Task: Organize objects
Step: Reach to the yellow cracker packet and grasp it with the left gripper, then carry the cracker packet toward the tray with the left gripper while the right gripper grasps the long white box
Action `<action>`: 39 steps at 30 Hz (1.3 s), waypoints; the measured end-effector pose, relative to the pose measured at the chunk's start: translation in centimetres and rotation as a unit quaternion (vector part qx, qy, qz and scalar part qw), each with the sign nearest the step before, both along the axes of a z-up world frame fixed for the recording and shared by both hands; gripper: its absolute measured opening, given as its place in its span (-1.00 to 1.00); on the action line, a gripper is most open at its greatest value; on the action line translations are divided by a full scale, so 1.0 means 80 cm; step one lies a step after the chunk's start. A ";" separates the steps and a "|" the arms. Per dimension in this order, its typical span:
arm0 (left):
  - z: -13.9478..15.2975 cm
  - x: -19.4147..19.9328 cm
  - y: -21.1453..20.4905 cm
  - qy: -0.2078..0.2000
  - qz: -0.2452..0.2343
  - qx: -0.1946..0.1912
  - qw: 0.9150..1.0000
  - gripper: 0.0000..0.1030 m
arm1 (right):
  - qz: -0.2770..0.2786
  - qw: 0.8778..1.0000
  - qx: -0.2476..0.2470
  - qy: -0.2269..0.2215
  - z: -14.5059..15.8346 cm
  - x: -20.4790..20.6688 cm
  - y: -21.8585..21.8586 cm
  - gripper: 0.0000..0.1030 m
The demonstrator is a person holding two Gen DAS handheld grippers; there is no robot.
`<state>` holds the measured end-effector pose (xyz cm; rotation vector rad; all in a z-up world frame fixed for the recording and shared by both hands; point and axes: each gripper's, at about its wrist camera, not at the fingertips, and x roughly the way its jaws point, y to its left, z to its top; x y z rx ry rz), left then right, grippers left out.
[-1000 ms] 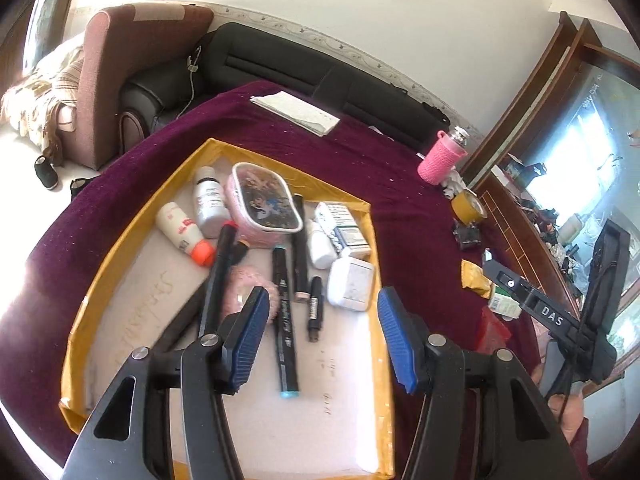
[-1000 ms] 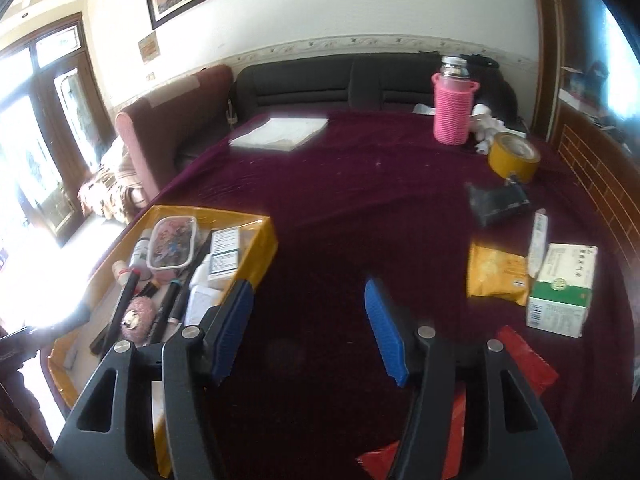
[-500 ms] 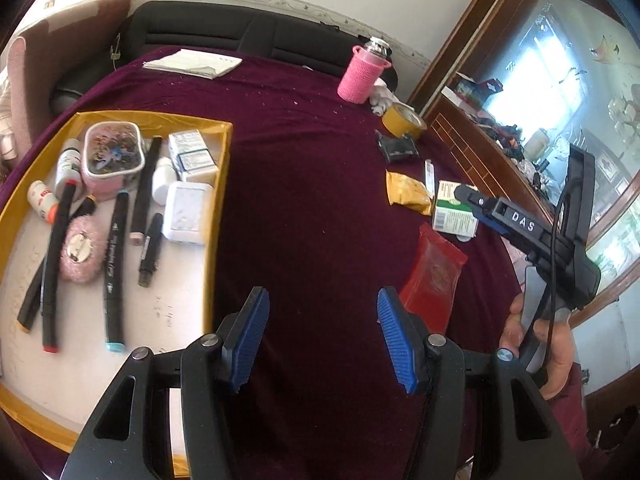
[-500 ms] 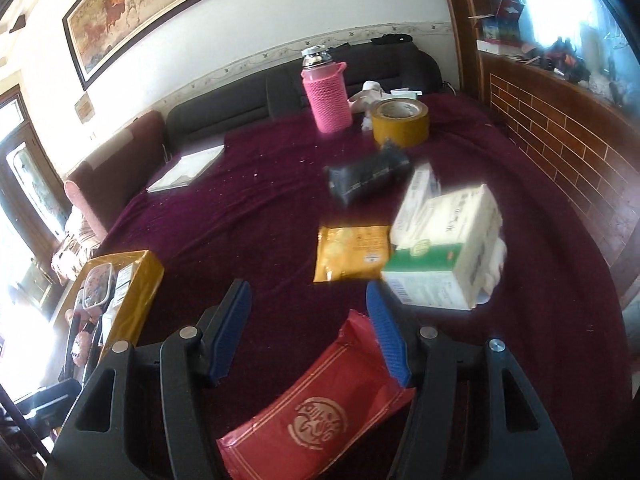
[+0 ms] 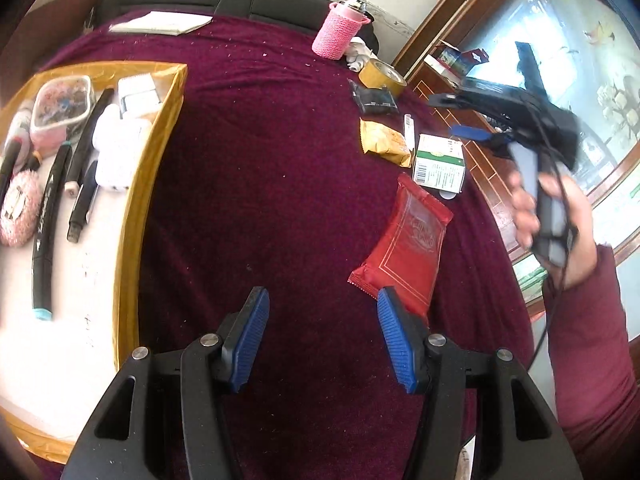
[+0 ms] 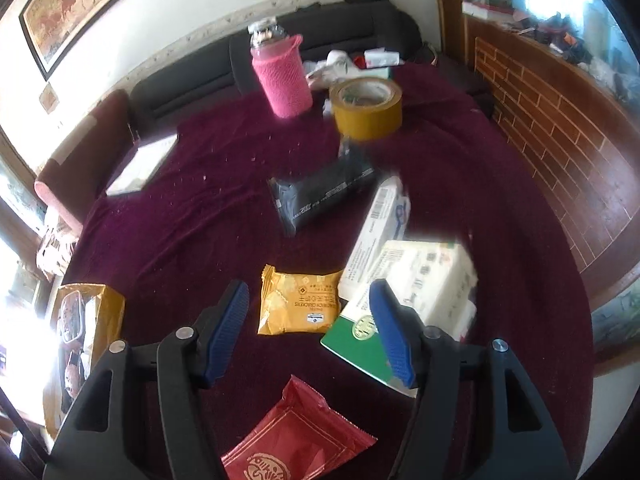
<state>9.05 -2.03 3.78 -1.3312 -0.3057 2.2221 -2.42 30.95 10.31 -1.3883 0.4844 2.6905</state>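
Observation:
My left gripper [image 5: 320, 320] is open and empty above the purple cloth, just left of a red packet [image 5: 406, 240]. My right gripper [image 6: 308, 320] is open and empty, hovering over a yellow cracker packet [image 6: 298, 304] with a green-and-white box [image 6: 400, 304] at its right finger. The right gripper also shows blurred in the left wrist view [image 5: 468, 120], held in a hand. The yellow tray [image 5: 148, 160] at left holds markers, bottles, a white case and a pink puff. The cracker packet [image 5: 384, 142], box [image 5: 440, 164] and red packet [image 6: 296, 440] show in both views.
A black pouch [image 6: 320, 196], a white tube box [image 6: 380, 224], a yellow tape roll [image 6: 368, 108] and a pink-sleeved bottle [image 6: 284, 80] stand farther back. A white paper pad [image 6: 140, 164] lies at far left. A sofa runs behind the table; a wood and brick ledge runs along the right.
Both grippers swung right, away from the tray and toward the loose packets. The right gripper moved forward and now hovers over the cracker packet and box. Both jaws stayed open.

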 end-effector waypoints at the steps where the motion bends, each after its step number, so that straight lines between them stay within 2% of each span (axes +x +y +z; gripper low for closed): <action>1: 0.000 0.000 -0.003 -0.001 0.001 0.003 1.000 -0.03 | 0.005 1.000 -0.012 -0.020 -0.008 -0.018 -0.001 0.22; 3: 0.001 -0.001 -0.011 0.000 0.006 0.008 1.000 -0.03 | 0.017 0.999 -0.019 -0.045 -0.022 -0.048 -0.006 0.22; 7: 0.002 -0.004 -0.025 -0.002 0.006 0.028 1.000 -0.03 | 0.016 0.994 0.013 -0.107 -0.058 -0.097 -0.018 0.22; 9: 0.003 -0.004 -0.026 0.002 0.002 0.028 1.000 -0.03 | 0.007 0.990 0.013 -0.142 -0.077 -0.102 -0.027 0.26; 10: 0.004 -0.004 -0.025 0.005 0.000 0.026 1.000 -0.03 | 0.013 0.990 0.013 -0.142 -0.079 -0.098 -0.038 0.26; 12: 0.006 -0.006 -0.025 0.010 -0.001 0.025 1.000 -0.03 | 0.073 0.985 -0.037 -0.149 -0.078 -0.085 -0.067 0.26; 13: 0.006 -0.007 -0.026 0.008 -0.002 0.029 1.000 -0.03 | 0.124 0.976 -0.087 -0.157 -0.077 -0.075 -0.086 0.26; 14: 0.005 -0.009 -0.027 0.005 -0.002 0.034 0.999 -0.03 | 0.155 0.969 -0.113 -0.158 -0.073 -0.066 -0.097 0.23; 16: 0.001 -0.012 -0.027 -0.002 0.002 0.042 0.999 -0.03 | 0.173 0.970 -0.106 -0.136 -0.054 -0.045 -0.109 0.23; 20: 0.000 -0.009 -0.023 -0.009 -0.003 0.048 0.999 -0.03 | 0.145 0.981 -0.071 -0.104 -0.040 -0.021 -0.100 0.23; 23: 0.013 -0.007 -0.013 0.005 -0.031 0.043 0.999 -0.03 | 0.133 0.984 -0.087 -0.076 -0.038 0.001 -0.091 0.23; 26: 0.037 -0.020 0.004 0.032 -0.056 0.017 0.998 -0.03 | 0.093 0.990 -0.108 0.005 -0.023 0.041 -0.066 0.23; 29: 0.049 -0.049 0.021 0.049 -0.032 -0.014 0.998 0.02 | 0.040 0.992 -0.097 0.074 -0.014 0.085 -0.037 0.23; 31: 0.045 -0.071 0.037 0.055 -0.010 -0.041 0.998 0.05 | 0.017 0.991 -0.098 0.094 -0.016 0.106 -0.022 0.23; 33: 0.031 -0.094 0.051 0.042 0.007 -0.042 0.998 0.05 | 0.003 0.990 -0.098 0.105 -0.020 0.119 -0.009 0.23; 35: 0.012 -0.114 0.060 0.032 0.026 -0.071 0.997 0.05 | -0.009 0.989 -0.095 0.112 -0.026 0.128 0.003 0.23; 39: -0.009 -0.145 0.096 0.038 0.017 -0.108 0.993 0.04 | -0.022 0.987 -0.103 0.124 -0.035 0.138 0.024 0.23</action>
